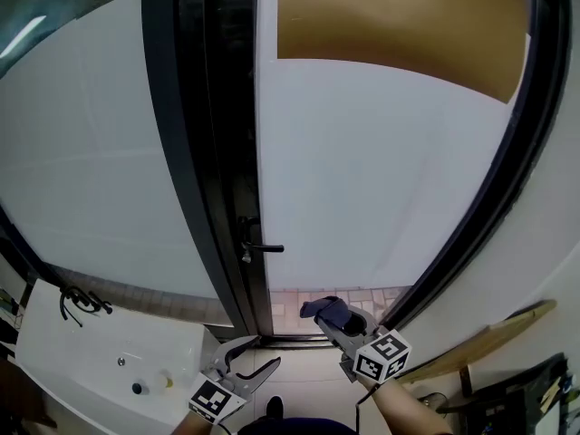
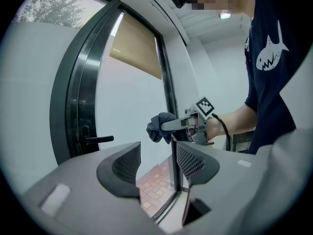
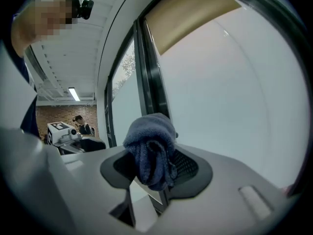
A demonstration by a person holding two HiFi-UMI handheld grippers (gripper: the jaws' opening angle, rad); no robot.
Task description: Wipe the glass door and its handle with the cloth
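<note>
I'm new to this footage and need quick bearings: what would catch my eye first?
The pale glass door fills the head view, with its black handle on the dark frame at the centre. Low down, the right hand-held gripper is shut on a bunched dark blue cloth in front of the door's lower part. To its left, the left hand-held gripper is open and empty.
</note>
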